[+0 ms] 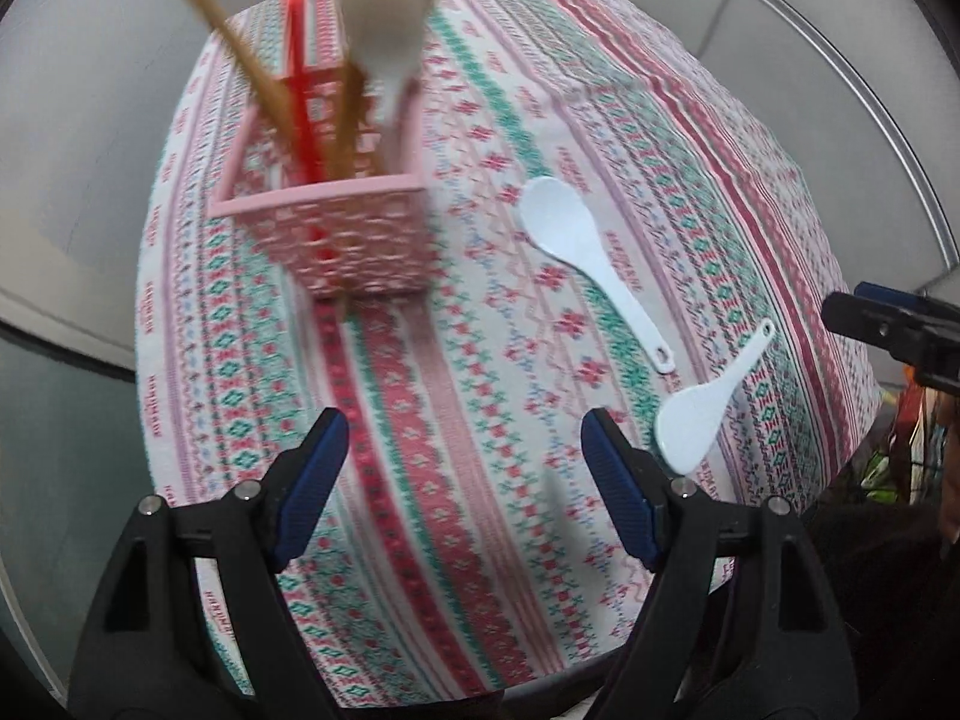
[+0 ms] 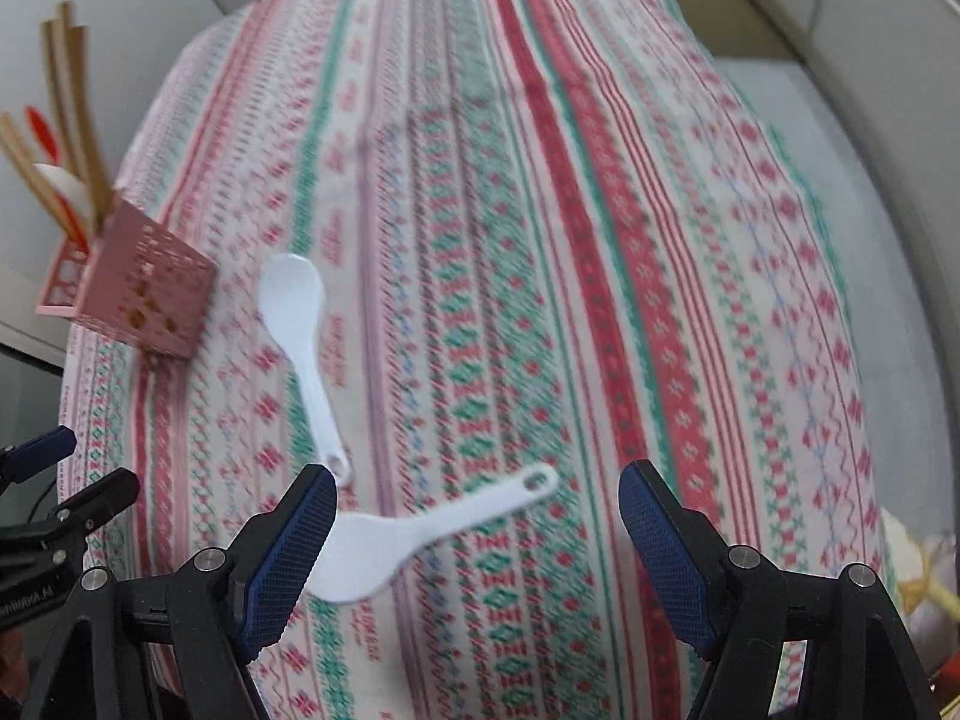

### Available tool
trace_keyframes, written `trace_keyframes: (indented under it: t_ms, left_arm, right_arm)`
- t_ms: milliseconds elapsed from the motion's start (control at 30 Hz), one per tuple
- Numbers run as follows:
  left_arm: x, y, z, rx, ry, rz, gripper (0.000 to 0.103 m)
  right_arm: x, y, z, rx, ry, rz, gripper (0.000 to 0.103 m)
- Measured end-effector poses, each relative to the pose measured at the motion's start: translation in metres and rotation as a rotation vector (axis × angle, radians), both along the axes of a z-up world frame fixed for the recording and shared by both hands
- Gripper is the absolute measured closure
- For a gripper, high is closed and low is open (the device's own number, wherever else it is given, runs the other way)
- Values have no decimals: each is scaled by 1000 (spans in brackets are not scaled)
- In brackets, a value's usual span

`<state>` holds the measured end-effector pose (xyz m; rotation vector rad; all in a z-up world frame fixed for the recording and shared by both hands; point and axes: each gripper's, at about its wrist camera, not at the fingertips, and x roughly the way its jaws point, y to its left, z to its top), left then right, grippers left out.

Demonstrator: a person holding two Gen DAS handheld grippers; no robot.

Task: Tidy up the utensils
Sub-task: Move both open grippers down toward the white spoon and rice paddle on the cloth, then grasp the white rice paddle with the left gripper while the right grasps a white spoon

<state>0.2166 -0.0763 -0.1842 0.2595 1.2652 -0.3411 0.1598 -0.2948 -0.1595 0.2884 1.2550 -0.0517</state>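
Observation:
A pink perforated basket (image 1: 336, 234) stands on the patterned tablecloth (image 1: 420, 396). It holds wooden chopsticks (image 1: 240, 48), a red spoon (image 1: 300, 96) and a pale rice paddle (image 1: 381, 30). Two white rice spoons lie on the cloth to its right, one farther (image 1: 570, 240) and one nearer (image 1: 696, 414). My left gripper (image 1: 465, 438) hovers open over bare cloth in front of the basket. My right gripper (image 2: 480, 480) is open above the nearer spoon (image 2: 408, 540); the spoon's bowl lies by the left finger, and the pads do not press it. The farther spoon (image 2: 300, 324) and the basket (image 2: 144, 294) lie beyond.
The table's rounded edges fall off to a grey floor on all sides. Colourful clutter (image 1: 900, 456) sits past the table's right edge. The right gripper (image 1: 882, 336) shows at the left wrist view's right edge, and the left gripper (image 2: 90, 462) at the right wrist view's left edge.

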Motion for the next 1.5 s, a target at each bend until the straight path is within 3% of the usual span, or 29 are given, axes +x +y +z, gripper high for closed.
trace_keyframes:
  t_ms: [267, 633, 767, 933, 1033, 1100, 1500]
  left_arm:
    - [5, -54, -15, 9, -38, -28, 23]
    - [55, -96, -60, 93, -140, 159, 23]
    - [67, -95, -62, 75, -170, 201, 23]
    - [79, -83, -66, -33, -130, 289, 32]
    - [77, -84, -65, -42, -164, 279, 42]
    - [74, -88, -64, -50, -182, 247, 55]
    - [52, -82, -56, -65, -118, 114, 56]
  right_arm:
    - [-3, -22, -7, -10, 30, -31, 22]
    - [-5, -54, -16, -2, 51, -81, 22]
    - [-5, -61, -14, 8, 49, -88, 22]
    - [-2, -60, -13, 18, 48, -71, 22]
    - [-1, -60, -12, 19, 46, -66, 22]
    - [-2, -60, -12, 21, 47, -67, 22]
    - [0, -58, -22, 67, 85, -79, 22]
